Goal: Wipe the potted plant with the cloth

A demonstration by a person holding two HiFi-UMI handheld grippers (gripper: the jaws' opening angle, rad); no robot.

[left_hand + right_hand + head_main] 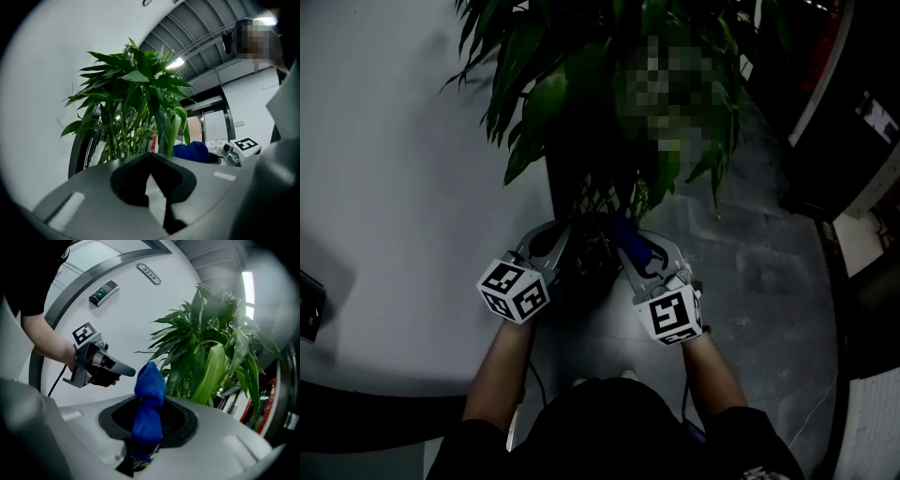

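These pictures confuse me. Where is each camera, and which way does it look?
Head view: on the person's head, looking steeply down at the plant, left gripper, right gripper and forearms.
Left gripper view: on the left gripper, looking up past its shut jaws at the plant and cloth.
Right gripper view: on the right gripper, past jaws clamping the cloth, toward the plant, left gripper and one of the forearms.
Shared: both gripper views show the plant and the other gripper.
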